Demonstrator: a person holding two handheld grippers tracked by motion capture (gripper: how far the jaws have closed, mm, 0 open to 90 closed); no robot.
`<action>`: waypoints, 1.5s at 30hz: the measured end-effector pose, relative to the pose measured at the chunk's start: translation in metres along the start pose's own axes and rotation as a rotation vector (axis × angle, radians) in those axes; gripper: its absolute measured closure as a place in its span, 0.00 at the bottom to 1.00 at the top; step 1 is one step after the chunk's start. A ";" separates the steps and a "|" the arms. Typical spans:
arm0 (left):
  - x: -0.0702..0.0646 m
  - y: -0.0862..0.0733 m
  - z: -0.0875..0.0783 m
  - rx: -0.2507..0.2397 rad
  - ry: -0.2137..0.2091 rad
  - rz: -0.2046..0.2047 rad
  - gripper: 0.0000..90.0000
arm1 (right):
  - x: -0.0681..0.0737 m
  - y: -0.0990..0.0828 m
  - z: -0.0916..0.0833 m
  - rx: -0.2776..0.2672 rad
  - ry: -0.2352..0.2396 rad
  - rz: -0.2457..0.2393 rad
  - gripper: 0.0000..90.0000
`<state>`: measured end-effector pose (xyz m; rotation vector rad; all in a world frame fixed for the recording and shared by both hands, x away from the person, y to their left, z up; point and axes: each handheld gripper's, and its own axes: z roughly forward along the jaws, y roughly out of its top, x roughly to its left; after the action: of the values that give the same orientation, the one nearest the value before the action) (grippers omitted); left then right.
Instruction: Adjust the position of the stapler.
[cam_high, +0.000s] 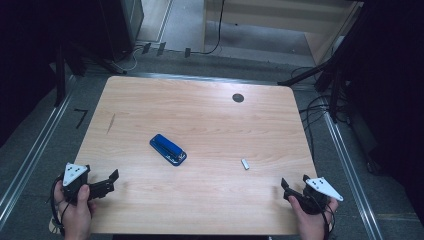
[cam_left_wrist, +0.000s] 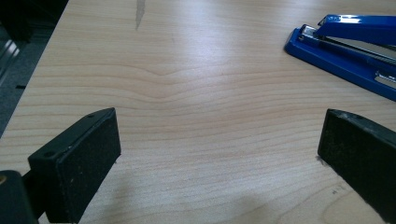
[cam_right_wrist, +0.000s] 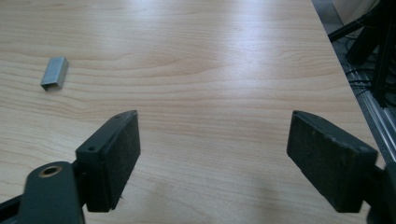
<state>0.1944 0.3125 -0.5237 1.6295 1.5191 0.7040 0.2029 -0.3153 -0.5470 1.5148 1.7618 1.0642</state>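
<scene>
We have both pairs of jaws standing wide apart with nothing between them. The left gripper (cam_high: 107, 181) hangs over the near left corner of the counter (cam_high: 200, 210), and in the left gripper view bare wood lies between its pads, with the blue stapler (cam_left_wrist: 348, 49) off to the upper right, its top arm lifted a little from the base. The right gripper (cam_high: 294, 187) sits over the near right corner; in the right gripper view the small grey strip of staples (cam_right_wrist: 54, 72) lies ahead and to the left of its jaws, flat on the wood.

From the high view the stapler (cam_high: 168, 149) rests near the middle of the counter, turned at an angle, and the staple strip (cam_high: 245, 164) lies well apart from it, toward the right hand.

We judge this to be the opening approach: nothing is gripped yet, and the work looks like loading staples. Next, we would bring the right jaws forward and leftward over the strip, closing gently on its long sides, while the left jaws move to steady the stapler's base.
</scene>
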 end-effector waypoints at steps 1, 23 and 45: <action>0.000 0.000 0.000 0.000 0.000 0.000 0.00 | 0.000 0.000 0.000 0.000 0.000 0.000 0.22; -0.003 0.001 0.004 0.037 0.012 0.012 0.00 | 0.077 0.040 -0.014 -0.055 0.209 -0.167 0.33; -0.004 0.002 0.004 0.011 0.036 0.001 0.00 | 0.167 0.088 0.023 -0.019 0.358 -0.313 0.36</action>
<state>0.1983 0.3078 -0.5242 1.6338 1.5508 0.7306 0.2361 -0.1438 -0.4717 1.0328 2.1372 1.2360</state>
